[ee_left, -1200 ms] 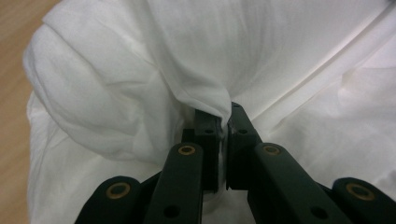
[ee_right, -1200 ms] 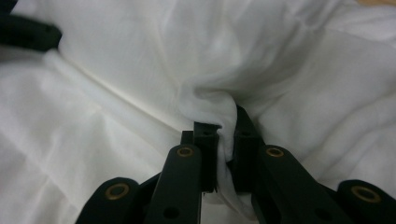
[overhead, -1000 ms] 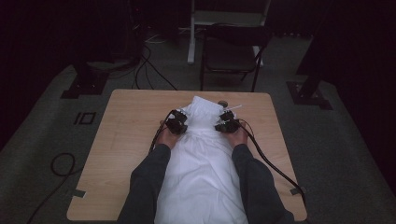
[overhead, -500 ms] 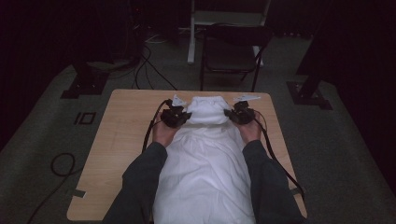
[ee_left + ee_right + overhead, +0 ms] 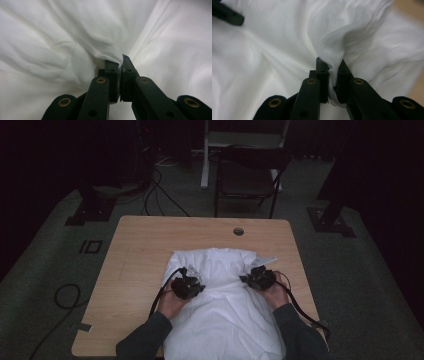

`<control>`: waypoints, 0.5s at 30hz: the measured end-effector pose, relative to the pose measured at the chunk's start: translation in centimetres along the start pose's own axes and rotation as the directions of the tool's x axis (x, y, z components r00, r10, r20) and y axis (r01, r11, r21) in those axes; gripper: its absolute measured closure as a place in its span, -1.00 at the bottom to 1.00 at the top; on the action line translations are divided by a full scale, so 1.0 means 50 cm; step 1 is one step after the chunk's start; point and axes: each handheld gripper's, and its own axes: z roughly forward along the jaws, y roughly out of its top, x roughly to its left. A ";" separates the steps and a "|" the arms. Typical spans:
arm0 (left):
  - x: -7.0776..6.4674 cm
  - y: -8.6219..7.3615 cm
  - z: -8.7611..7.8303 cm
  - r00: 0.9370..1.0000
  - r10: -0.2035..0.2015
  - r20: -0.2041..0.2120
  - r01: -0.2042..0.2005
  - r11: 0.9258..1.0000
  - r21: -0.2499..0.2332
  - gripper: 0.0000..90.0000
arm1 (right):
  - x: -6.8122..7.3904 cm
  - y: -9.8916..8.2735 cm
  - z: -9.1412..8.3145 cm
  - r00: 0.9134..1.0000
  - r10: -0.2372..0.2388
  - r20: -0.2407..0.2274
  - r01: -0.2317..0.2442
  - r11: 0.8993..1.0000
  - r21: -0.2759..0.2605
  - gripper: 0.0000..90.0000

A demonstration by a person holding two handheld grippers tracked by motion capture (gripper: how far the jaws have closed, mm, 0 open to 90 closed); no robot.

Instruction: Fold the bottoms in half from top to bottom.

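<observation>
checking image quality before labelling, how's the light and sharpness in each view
High view: dim, room edges nearly black, the table and white cloth readable. Left gripper view: bright cloth, mostly sharp, left tool crisp. Right gripper view: cloth smeared toward the right edge, right tool sharp.

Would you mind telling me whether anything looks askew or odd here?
Nothing is damaged. The white garment lies rumpled, hanging over the table's near edge, pinched by the left gripper and right gripper.

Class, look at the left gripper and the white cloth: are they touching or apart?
Touching. In the left gripper view, the left gripper has its jaws shut on a pinched fold of the white cloth.
</observation>
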 end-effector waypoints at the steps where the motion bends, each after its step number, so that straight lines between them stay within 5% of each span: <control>1: 0.000 -0.008 0.010 1.000 0.015 -0.013 -0.014 1.000 0.015 0.93 | 0.005 -0.011 0.012 1.000 0.002 -0.010 -0.001 1.000 0.016 0.87; 3: 0.007 -0.012 0.011 1.000 0.011 0.000 -0.011 1.000 -0.007 0.93 | 0.013 -0.024 0.033 1.000 0.017 -0.021 -0.016 0.999 0.046 0.86; 8: 0.020 -0.007 0.010 0.995 0.084 -0.051 -0.083 0.996 0.018 0.93 | 0.023 -0.017 0.054 0.999 0.047 -0.026 -0.045 0.997 0.070 0.85; 15: 0.096 0.012 0.014 0.990 0.087 -0.110 -0.083 0.996 0.045 0.93 | 0.033 0.021 0.092 0.996 0.083 -0.039 -0.080 0.995 0.065 0.85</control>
